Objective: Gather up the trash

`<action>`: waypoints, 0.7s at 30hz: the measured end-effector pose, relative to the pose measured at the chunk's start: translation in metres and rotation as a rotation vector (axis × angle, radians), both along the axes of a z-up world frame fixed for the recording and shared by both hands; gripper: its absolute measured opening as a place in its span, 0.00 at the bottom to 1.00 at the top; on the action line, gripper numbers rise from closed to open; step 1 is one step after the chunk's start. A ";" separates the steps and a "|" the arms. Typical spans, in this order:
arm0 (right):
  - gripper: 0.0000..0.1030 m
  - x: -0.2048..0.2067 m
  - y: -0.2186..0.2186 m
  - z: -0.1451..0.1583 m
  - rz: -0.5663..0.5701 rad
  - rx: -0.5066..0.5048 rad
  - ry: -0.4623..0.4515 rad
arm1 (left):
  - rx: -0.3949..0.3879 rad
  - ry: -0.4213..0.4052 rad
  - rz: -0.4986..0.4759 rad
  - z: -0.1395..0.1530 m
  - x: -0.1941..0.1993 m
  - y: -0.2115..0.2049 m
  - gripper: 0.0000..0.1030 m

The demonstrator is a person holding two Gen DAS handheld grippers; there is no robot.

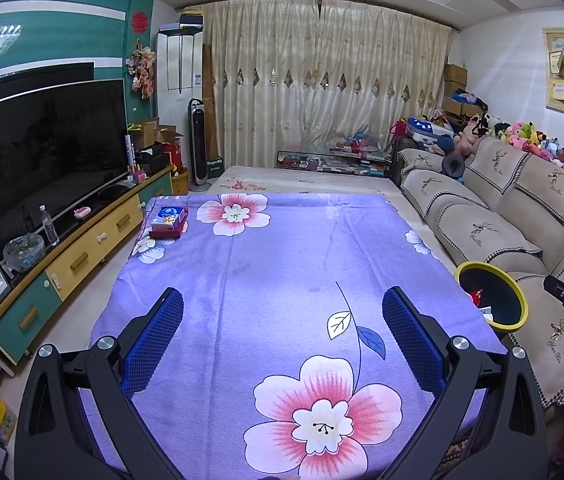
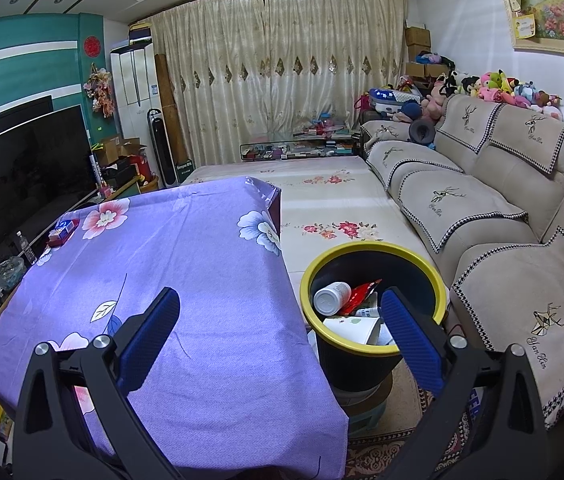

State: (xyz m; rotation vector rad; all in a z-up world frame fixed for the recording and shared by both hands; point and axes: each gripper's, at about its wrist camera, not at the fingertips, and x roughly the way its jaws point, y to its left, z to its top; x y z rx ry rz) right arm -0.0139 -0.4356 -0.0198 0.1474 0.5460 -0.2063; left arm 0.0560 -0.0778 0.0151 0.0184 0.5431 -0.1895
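Observation:
A black bin with a yellow rim [image 2: 438, 276] stands at the table's right edge; it also shows in the left wrist view [image 1: 520, 296]. Inside lie a white bottle [image 2: 332, 298], a red wrapper [image 2: 360, 294] and white paper [image 2: 356, 330]. My right gripper [image 2: 282, 308] is open and empty, over the table's right edge, with its right finger [image 2: 410, 332] above the bin. My left gripper [image 1: 282, 308] is open and empty above the purple flowered tablecloth [image 1: 282, 248]. A blue and red box [image 1: 170, 220] sits at the table's far left corner.
A beige sofa [image 2: 514, 216] runs along the right. A TV [image 1: 42, 160] on a low cabinet [image 1: 82, 256] stands at left, with a water bottle [image 1: 49, 226] and glass bowl [image 1: 24, 250]. A floral-covered low surface [image 2: 322, 200] lies beyond the table.

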 end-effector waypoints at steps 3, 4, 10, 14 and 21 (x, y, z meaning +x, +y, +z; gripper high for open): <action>0.93 0.000 0.002 -0.002 0.000 0.001 0.000 | -0.003 0.011 -0.004 -0.001 0.002 0.000 0.95; 0.93 0.000 0.001 -0.001 0.000 0.000 0.001 | -0.003 0.013 -0.003 -0.002 0.003 0.000 0.95; 0.93 0.001 0.002 -0.003 0.002 0.001 0.003 | -0.017 0.009 -0.027 -0.002 0.006 0.000 0.95; 0.93 0.007 0.006 -0.006 0.012 0.002 0.011 | -0.011 0.040 -0.052 -0.005 0.016 -0.001 0.95; 0.93 0.076 0.021 -0.017 0.106 0.061 0.054 | 0.017 0.145 0.016 -0.040 0.105 0.017 0.95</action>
